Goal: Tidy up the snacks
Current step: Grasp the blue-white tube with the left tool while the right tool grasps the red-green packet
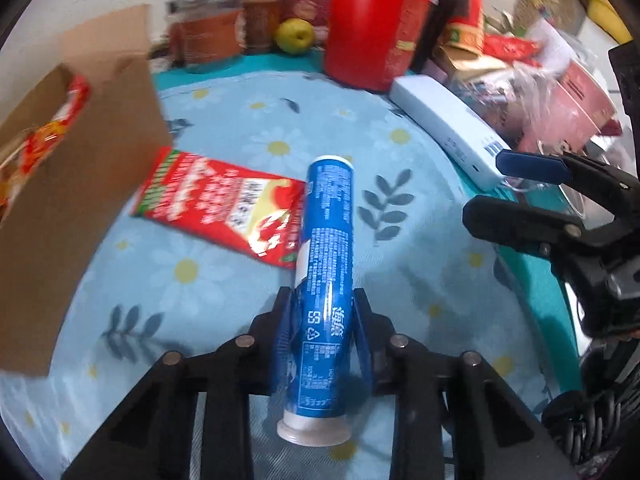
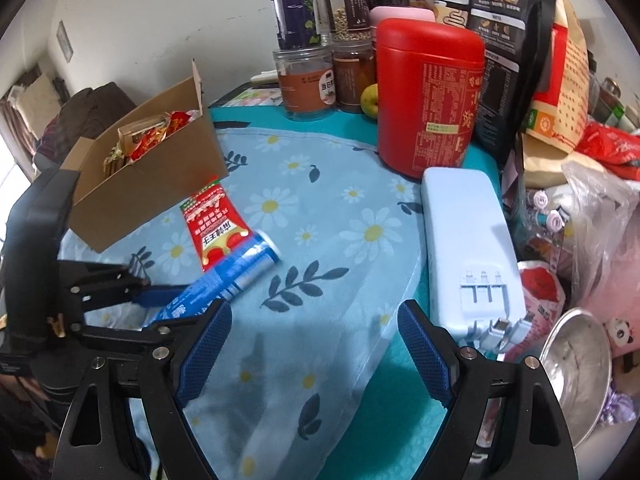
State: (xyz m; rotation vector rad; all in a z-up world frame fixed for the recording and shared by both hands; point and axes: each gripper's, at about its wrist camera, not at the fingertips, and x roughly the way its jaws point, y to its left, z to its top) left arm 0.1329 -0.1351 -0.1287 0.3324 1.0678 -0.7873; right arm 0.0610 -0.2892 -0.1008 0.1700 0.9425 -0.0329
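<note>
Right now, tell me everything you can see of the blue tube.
The blue tube is a slim cylinder with a glossy blue wrap, white print and pale caps at both ends. It lies flat on the daisy-print cloth, clamped near one end by the left hand-held gripper, whose blue pads press its sides. Its far end rests against the red snack packet, overlapping the packet's edge. No dents or damage show.

Right tool (image 2: 314,350) hangs agape; left tool (image 2: 176,308) clamps blue tube (image 2: 224,280).

tube (image 1: 326,264) on packet's (image 1: 224,204) edge | box (image 1: 80,184) left | canister (image 1: 374,20) behind
</note>
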